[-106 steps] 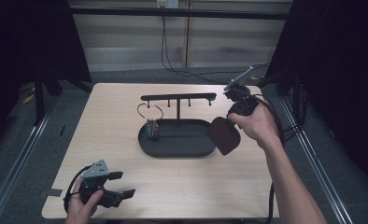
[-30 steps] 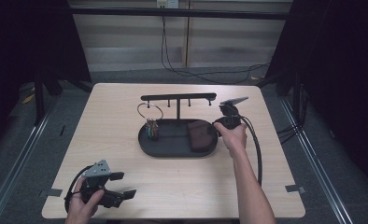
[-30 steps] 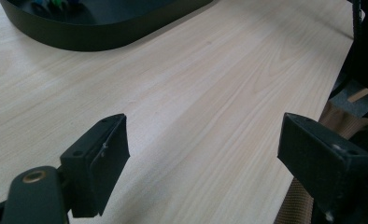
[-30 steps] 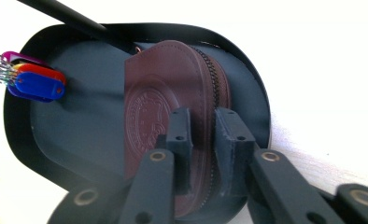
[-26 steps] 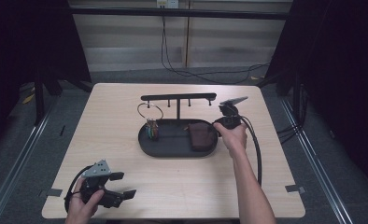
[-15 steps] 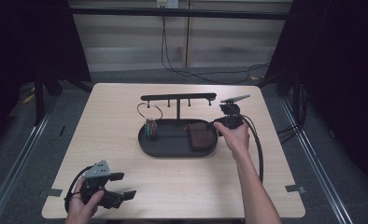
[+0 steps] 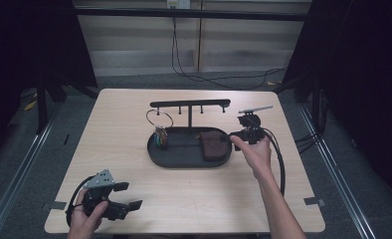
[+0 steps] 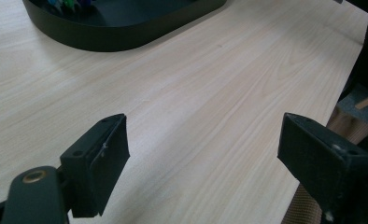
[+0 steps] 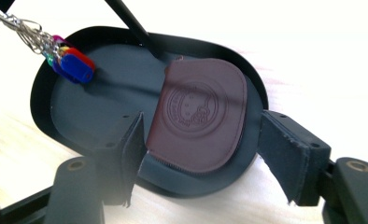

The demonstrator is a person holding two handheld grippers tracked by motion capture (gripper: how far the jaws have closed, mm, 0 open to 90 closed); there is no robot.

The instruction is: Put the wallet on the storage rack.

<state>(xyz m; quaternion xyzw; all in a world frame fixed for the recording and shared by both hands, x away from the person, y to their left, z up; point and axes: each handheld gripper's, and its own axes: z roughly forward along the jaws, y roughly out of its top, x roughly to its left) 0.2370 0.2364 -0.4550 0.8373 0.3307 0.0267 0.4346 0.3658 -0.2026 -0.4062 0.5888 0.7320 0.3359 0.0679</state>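
Figure: placing a pouch in a tray. A black oval tray (image 7: 184,158) sits at the centre of the bench (image 7: 134,114), its long axis running from 9 o'clock to 3 o'clock in the high view. A dark maroon zip pouch (image 7: 214,145) lies flat inside the tray at the 3 o'clock end, its embossed round emblem facing up, with its own long axis across the tray, from 12 to 6 o'clock. A bunch of coloured key tags (image 7: 160,138) on a wire ring hangs at the 9 o'clock end from the hook bar (image 7: 190,103) that rises behind the tray.

The right hand-held gripper (image 7: 235,135) stands just beyond the tray's 3 o'clock rim, pointing toward 9 o'clock. Its jaws have just been opening; in the right gripper view the right hand-held gripper (image 9: 201,161) is spread wider than the pouch (image 9: 198,120), which lies ahead and below between the two pads, touched by neither. The pouch looks released and resting on the tray floor.

The left hand-held gripper (image 7: 127,196) rests at the bench's 7 o'clock corner, well apart from the tray. Its jaws are wide apart with nothing but bare bench between them, as the left gripper view (image 8: 203,163) confirms.

The pouch lies toward 9 o'clock from the right hand-held gripper, and the right hand is by far the nearer. Any further move on the pouch would most likely fall to that side, approaching across its short axis.
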